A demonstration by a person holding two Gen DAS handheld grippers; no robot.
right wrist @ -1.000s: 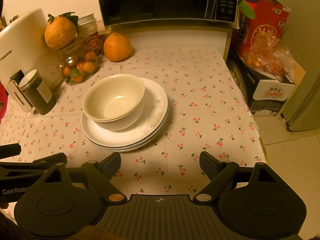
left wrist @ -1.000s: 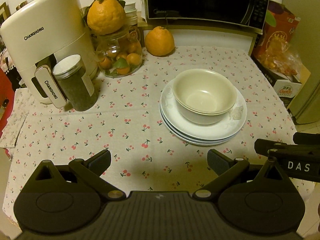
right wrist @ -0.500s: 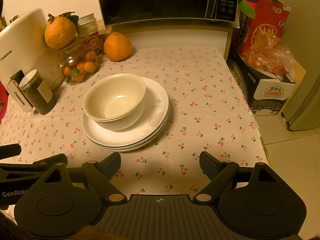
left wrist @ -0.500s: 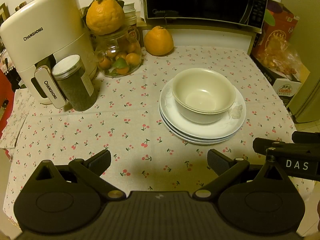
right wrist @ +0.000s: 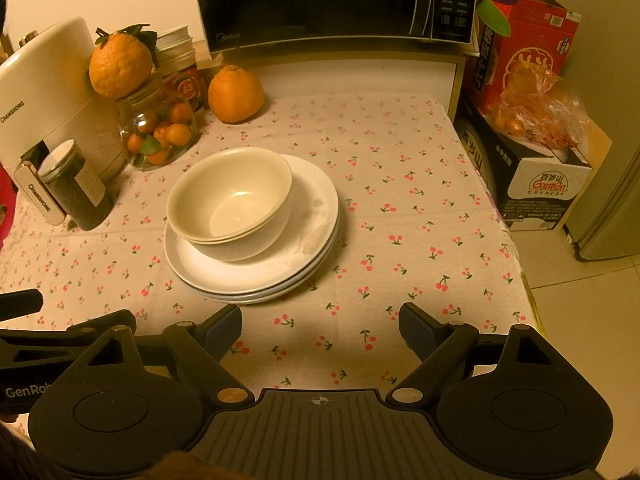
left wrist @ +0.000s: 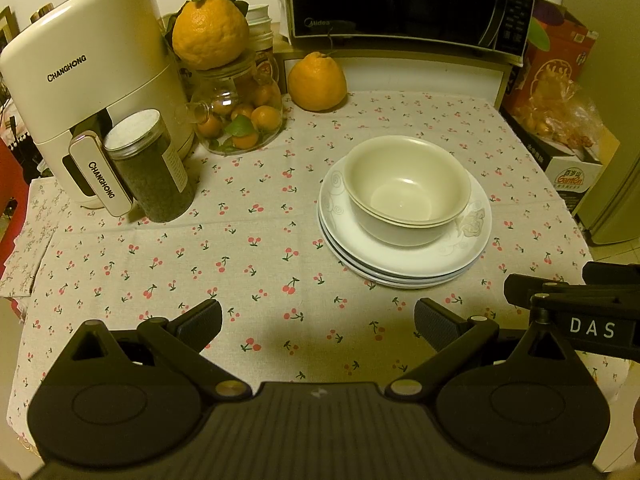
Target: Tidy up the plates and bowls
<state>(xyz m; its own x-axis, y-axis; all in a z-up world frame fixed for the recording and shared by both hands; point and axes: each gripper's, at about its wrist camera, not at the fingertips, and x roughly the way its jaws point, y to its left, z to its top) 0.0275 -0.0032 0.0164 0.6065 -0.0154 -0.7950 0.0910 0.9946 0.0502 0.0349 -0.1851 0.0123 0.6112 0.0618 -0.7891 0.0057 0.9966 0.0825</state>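
Cream bowls [left wrist: 406,190] [right wrist: 230,200] sit nested one inside another on a stack of white plates [left wrist: 464,252] [right wrist: 312,216] in the middle of the cherry-print tablecloth. My left gripper [left wrist: 318,322] hovers open above the near cloth, short of the stack and to its left, nothing between its fingers. My right gripper [right wrist: 320,326] is also open and empty, near the stack's front right edge. Each gripper's body shows at the side of the other's view.
A white appliance [left wrist: 88,80], a dark jar [left wrist: 150,168], a glass jar of small oranges [left wrist: 240,120] and two large oranges [left wrist: 318,82] line the back left. A microwave [left wrist: 408,0] stands behind. Boxes and a fruit bag [right wrist: 536,112] sit beyond the table's right edge [right wrist: 524,272].
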